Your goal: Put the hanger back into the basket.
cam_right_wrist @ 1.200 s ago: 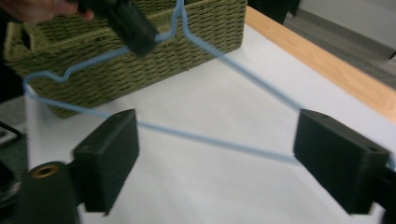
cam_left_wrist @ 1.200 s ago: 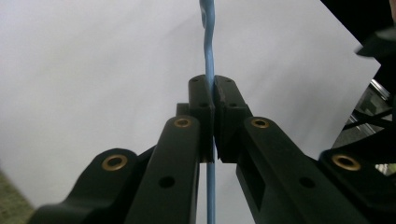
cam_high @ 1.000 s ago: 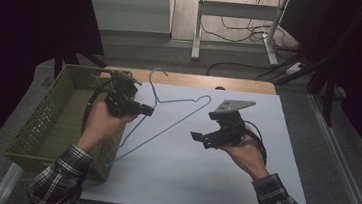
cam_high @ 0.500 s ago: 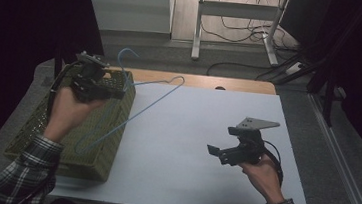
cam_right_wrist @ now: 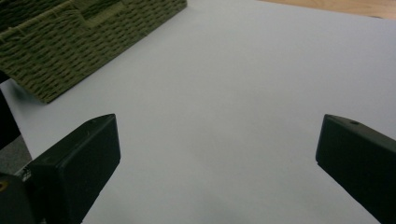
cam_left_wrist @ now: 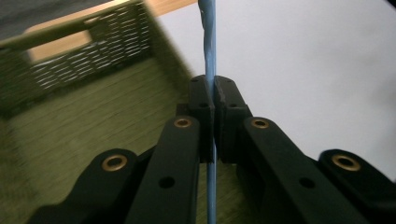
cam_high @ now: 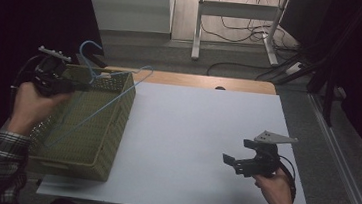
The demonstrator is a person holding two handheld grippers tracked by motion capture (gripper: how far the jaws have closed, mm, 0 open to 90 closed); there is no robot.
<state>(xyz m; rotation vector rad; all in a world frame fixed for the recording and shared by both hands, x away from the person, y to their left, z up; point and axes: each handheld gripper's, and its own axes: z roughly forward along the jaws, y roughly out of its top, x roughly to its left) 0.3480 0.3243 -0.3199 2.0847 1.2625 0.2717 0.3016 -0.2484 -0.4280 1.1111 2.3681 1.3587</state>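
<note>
The left gripper (cam_high: 72,85) has its fingers closed tight on the blue wire hanger (cam_high: 99,105), which hangs over the green woven basket (cam_high: 110,140); the left gripper view shows the thin wire (cam_left_wrist: 208,70) pinched between the two pads. The hook of the hanger rises above the far rim of the basket, and its long side slopes down into the basket toward the near end. The right gripper (cam_high: 243,163) hovers over the white desk (cam_high: 191,133), well apart from the basket, with its fingers wide open and holding nothing. The hanger seems light, thin and a little springy, so it can turn in the grip; I think a hold near the neck, under the hook, gives better control than a hold on the long bottom wire
</note>
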